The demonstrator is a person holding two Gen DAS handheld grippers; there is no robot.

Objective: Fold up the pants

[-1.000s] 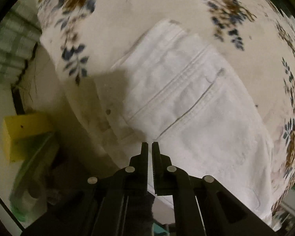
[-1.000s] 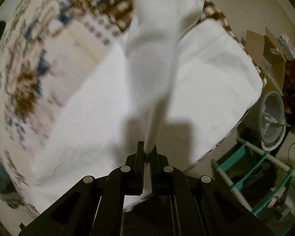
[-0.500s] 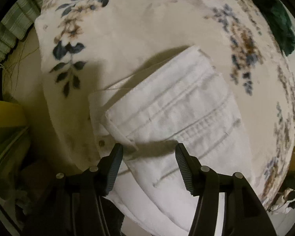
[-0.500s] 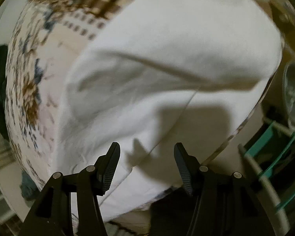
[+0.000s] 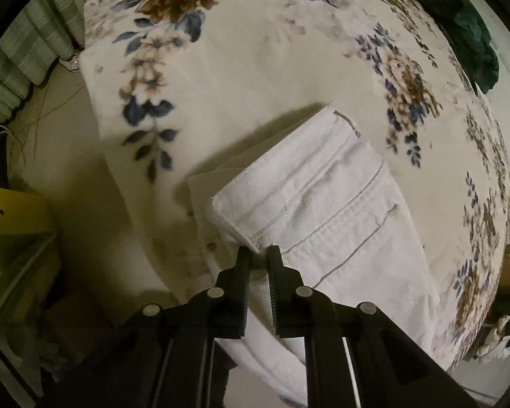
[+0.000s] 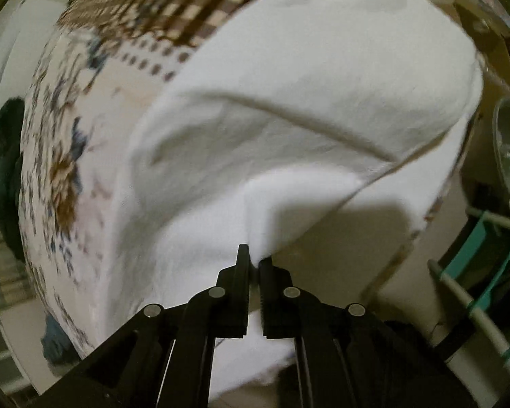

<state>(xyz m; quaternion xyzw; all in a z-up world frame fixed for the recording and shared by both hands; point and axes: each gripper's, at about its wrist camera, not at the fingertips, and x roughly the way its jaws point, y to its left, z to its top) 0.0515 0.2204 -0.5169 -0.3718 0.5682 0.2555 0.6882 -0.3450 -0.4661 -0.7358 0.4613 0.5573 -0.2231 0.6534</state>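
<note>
On the bed [image 5: 255,51], each gripper, left [image 5: 257,252] and right [image 6: 254,255], pinches the pants [image 5: 340,210]; lift both evenly, keeping edges aligned.

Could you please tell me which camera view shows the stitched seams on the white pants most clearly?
The left wrist view: the folded white denim pants lie sharp there, with seams and hem edge visible on the floral blanket. The right wrist view shows only smooth, blurred white cloth, with no stitching discernible.
</note>
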